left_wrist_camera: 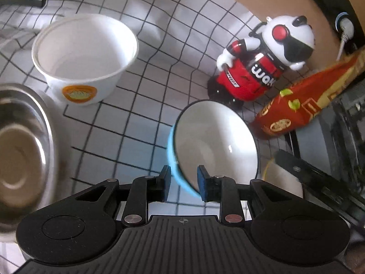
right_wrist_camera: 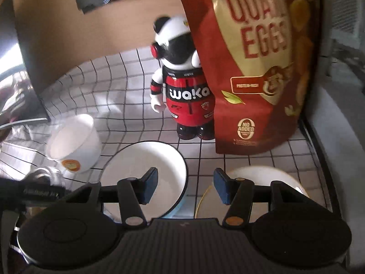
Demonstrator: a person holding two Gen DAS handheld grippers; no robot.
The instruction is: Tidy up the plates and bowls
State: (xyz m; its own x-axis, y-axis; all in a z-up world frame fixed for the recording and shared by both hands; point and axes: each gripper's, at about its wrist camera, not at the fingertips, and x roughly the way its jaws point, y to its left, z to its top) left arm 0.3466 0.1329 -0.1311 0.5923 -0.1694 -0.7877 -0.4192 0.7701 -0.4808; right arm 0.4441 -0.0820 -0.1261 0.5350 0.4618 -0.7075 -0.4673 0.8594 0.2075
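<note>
A light-blue bowl with a white inside (left_wrist_camera: 212, 141) is tilted, its near rim between the pads of my left gripper (left_wrist_camera: 183, 183), which is shut on it. The same bowl (right_wrist_camera: 146, 166) shows in the right wrist view. My right gripper (right_wrist_camera: 185, 186) is open and empty, above the gap between the blue bowl and a white plate (right_wrist_camera: 262, 178). A white paper bowl with an orange logo (left_wrist_camera: 84, 57) stands on the checked cloth; it also shows in the right wrist view (right_wrist_camera: 75, 143). A steel bowl (left_wrist_camera: 20, 150) sits at the left.
A panda bottle in red and black (left_wrist_camera: 257, 66), also in the right wrist view (right_wrist_camera: 182, 91), stands behind the bowls. A red quail-egg bag (right_wrist_camera: 257, 68) stands next to it, above the plate. A brown wall (right_wrist_camera: 68, 34) closes the back. A dark rack edge (left_wrist_camera: 319, 178) lies at right.
</note>
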